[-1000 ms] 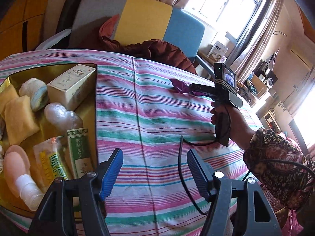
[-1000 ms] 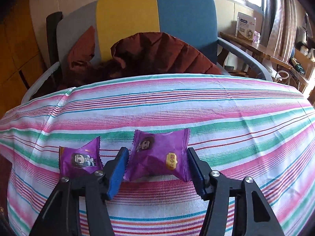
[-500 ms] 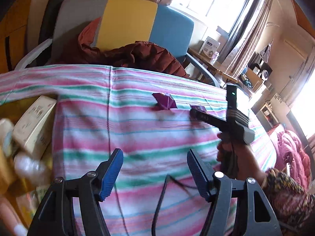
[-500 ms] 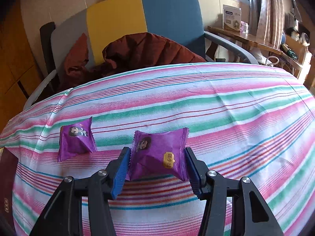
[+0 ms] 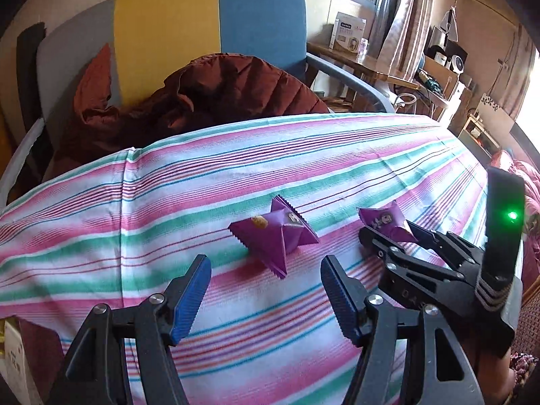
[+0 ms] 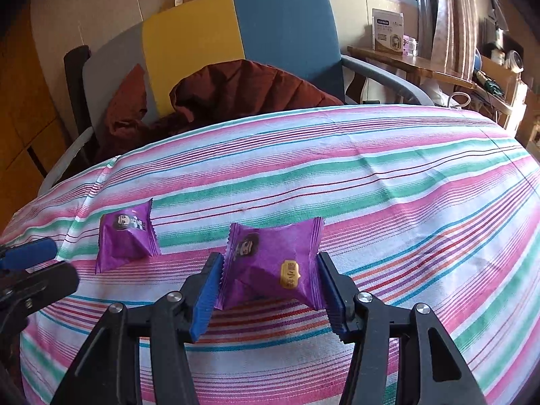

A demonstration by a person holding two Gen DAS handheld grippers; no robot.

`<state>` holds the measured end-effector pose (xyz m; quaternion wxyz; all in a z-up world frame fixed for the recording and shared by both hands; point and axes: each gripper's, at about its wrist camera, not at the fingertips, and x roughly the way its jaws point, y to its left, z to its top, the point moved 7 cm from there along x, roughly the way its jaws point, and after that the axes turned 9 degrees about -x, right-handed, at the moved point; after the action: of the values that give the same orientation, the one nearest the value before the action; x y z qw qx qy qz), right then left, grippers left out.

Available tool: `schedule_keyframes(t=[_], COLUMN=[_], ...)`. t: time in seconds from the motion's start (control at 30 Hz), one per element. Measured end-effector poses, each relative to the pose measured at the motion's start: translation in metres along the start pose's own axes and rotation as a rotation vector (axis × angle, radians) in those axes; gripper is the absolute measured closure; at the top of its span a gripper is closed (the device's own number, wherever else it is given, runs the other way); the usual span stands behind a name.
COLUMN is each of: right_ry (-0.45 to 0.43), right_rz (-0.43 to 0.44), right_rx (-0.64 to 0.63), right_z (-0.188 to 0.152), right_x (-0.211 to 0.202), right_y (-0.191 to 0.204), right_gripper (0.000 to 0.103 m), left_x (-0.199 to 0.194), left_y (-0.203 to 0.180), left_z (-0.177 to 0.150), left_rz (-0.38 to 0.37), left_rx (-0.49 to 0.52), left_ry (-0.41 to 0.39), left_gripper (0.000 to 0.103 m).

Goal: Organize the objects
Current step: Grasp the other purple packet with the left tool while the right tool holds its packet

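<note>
Two purple snack packets lie on the striped tablecloth. My left gripper [image 5: 266,290] is open and empty, just short of the nearer packet [image 5: 274,236], which also shows in the right wrist view [image 6: 126,238]. My right gripper [image 6: 270,281] is shut on the second purple packet [image 6: 270,263], its blue pads pressing both crimped ends. In the left wrist view that packet [image 5: 384,221] sits at the tips of the right gripper [image 5: 388,236]. The left gripper's blue fingertip [image 6: 28,254] shows at the left edge of the right wrist view.
The striped tablecloth [image 5: 168,202] covers the table. Behind its far edge stands a chair [image 5: 209,30] with a dark red jacket [image 5: 209,91]. A box corner [image 5: 10,357] shows at the lower left. A cluttered desk [image 6: 422,67] is at the right.
My left gripper has swung right from the tray of items to face the purple packets. My right gripper stays closed on its packet, which shifted slightly nearer.
</note>
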<state>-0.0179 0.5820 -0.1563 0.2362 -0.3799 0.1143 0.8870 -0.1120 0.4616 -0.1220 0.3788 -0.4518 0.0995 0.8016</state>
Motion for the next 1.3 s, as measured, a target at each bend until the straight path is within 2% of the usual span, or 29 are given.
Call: schedule_keyframes(t=[0.27,0.4,0.5,0.6,0.7,0.83,1.1,1.3], right_ry=[-0.002,-0.005,-0.006,-0.007,-0.007,-0.007,-0.010,-0.011], right_rz=[0.002,0.003,0.003,0.004,0.004,0.005,-0.006,-0.024], right_rx=[-0.001,0.000,0.001,0.003,0.003,0.002,-0.003,-0.012], right_z=[0.000,0.000,0.000,0.000,0.000,0.000,-0.001,-0.001], right_x=[0.003,0.003,0.003,0.003,0.003,0.003,0.001,0.001], right_y=[-0.001,-0.001,0.000,0.000,0.000,0.000,0.002,0.001], right_gripper=[0.046,0.046,0.046,0.046,0.046,0.045,0.046,0.047], left_x=[0.028,0.041,0.052,0.052,0.050,0.046,0.039,0.020], left_y=[-0.011,-0.017,-0.014,-0.015,-0.014,-0.010,-0.005,0.010], left_z=[0.014,0.014,0.012,0.012,0.010,0.005,-0.001,-0.015], left_rz=[0.000,-0.057,-0.054,-0.072,-0.077,-0.086,-0.079,-0.100], left_rx=[0.044,-0.020,-0.077,-0.098,-0.100,-0.120,-0.141,-0.216], left_ry=[0.003,0.027,0.038,0.006,-0.015,-0.050,-0.056,-0.049], left_gripper=[0.034,0.034,0.036,0.037,0.047,0.051,0.059,0.061])
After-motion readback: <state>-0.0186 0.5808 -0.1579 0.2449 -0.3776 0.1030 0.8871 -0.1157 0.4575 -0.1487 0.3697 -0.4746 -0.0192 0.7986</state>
